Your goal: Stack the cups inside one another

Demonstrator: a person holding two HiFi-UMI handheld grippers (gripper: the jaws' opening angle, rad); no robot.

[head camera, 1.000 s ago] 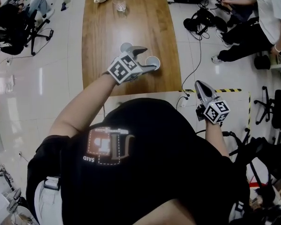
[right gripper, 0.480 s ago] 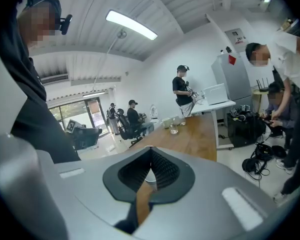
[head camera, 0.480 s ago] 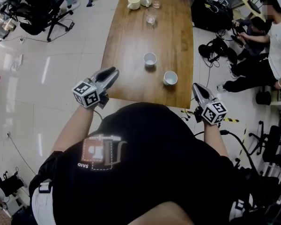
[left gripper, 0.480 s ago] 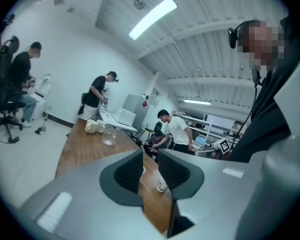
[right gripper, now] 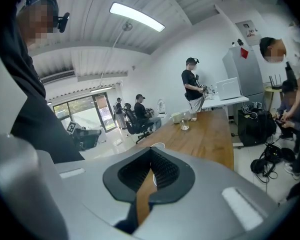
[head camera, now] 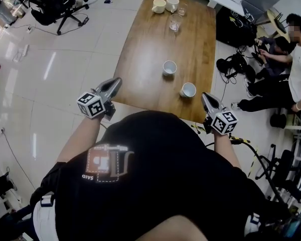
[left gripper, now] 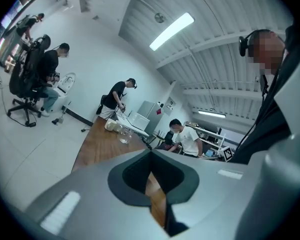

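Two small white cups stand apart on the brown wooden table: one near the middle, the other closer to the near edge. My left gripper is shut and empty, held off the table's near left corner. My right gripper is also shut and empty, just off the near right corner, a little right of the nearer cup. In the left gripper view the jaws meet with only table behind them. The rim of a cup peeks over the shut jaws in the right gripper view.
At the table's far end stand two cream mugs and a clear glass. Office chairs sit at the far left. People sit on the floor at the right among bags and cables.
My left gripper let go of the cup on the table, pulled back off the near left edge and shut. The right gripper shifted slightly; the view swung so the table lies further away.
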